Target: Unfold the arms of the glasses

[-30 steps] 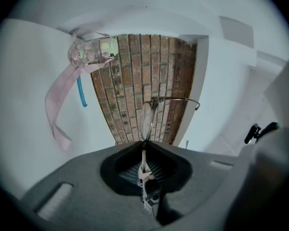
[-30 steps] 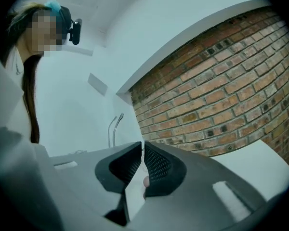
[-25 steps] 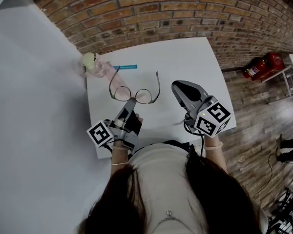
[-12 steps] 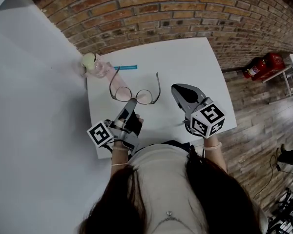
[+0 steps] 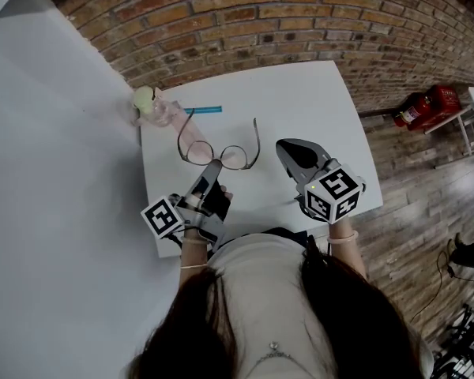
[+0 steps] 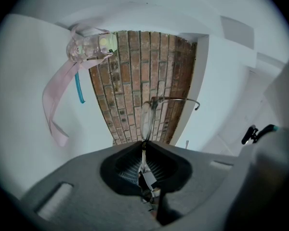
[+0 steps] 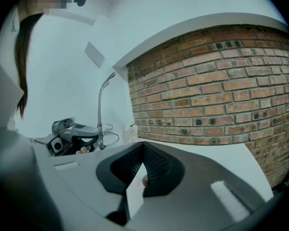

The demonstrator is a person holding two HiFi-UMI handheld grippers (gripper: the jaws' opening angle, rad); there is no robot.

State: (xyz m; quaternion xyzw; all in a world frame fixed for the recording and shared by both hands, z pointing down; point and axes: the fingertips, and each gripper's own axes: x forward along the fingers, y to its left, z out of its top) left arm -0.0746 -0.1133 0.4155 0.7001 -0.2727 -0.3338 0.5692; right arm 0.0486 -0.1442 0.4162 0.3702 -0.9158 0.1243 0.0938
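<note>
The thin-rimmed glasses (image 5: 219,152) lie on the white table (image 5: 300,93), both arms spread and pointing away from me. My left gripper (image 5: 212,166) is shut on the frame's near edge, close to the bridge. In the left gripper view, a lens of the glasses (image 6: 148,120) stands edge-on just beyond my left gripper (image 6: 144,143). My right gripper (image 5: 288,147) hovers to the right of the glasses, apart from them, shut with nothing in it. The right gripper view shows one arm of the glasses (image 7: 101,109) rising beside the left gripper (image 7: 70,134), beyond my right gripper (image 7: 143,144).
A clear pink bottle (image 5: 154,107) with a pink strap (image 6: 55,95) and a blue straw (image 5: 202,110) lie at the table's far left corner. A brick wall (image 5: 300,22) runs behind the table. A red fire extinguisher (image 5: 426,105) lies on the floor at right.
My right gripper has shifted slightly left and turned a little. The left gripper and the glasses have stayed where they were.
</note>
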